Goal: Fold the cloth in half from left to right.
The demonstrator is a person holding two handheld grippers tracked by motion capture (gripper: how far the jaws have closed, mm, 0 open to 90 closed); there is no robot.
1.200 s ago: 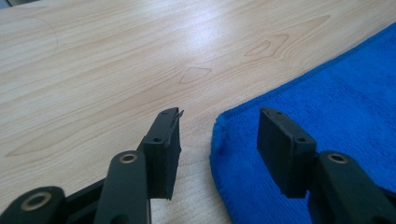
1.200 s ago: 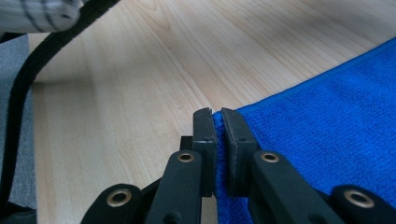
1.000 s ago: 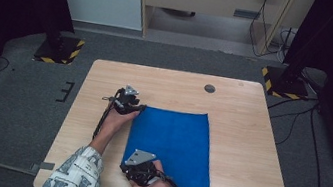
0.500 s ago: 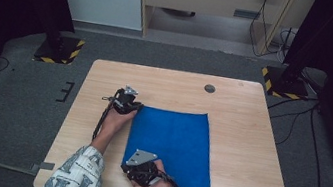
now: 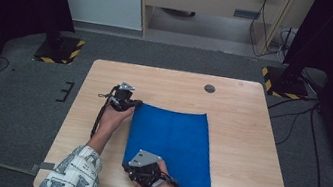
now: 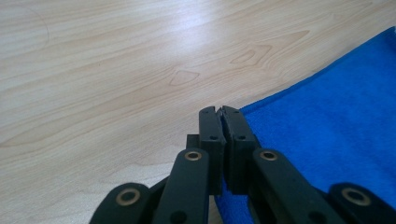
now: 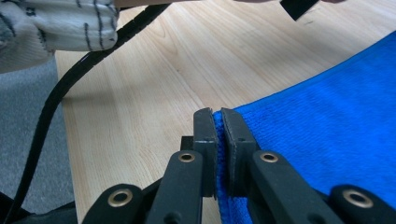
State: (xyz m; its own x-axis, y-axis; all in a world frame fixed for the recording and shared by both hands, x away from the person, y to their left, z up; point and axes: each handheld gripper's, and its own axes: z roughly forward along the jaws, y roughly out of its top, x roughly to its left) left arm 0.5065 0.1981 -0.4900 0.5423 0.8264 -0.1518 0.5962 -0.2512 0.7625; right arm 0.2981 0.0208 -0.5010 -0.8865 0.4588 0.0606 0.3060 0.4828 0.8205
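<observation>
A blue cloth [image 5: 172, 140] lies flat on the wooden table [image 5: 252, 117]. My left gripper [image 5: 136, 103] sits at the cloth's far left corner. In the left gripper view its jaws [image 6: 220, 112] have just been closing and now pinch the cloth's [image 6: 336, 116] corner edge between them. My right gripper [image 5: 128, 169] rests at the near left corner. In the right gripper view it [image 7: 218, 112] is shut, with the cloth's [image 7: 336, 102] hem caught between the pads.
A round cable hole [image 5: 210, 88] sits in the table's far side. The left gripper's black cable [image 7: 70, 79] and a patterned sleeve [image 7: 70, 18] cross the right gripper view. Bare wood lies right of the cloth; grey floor surrounds the table.
</observation>
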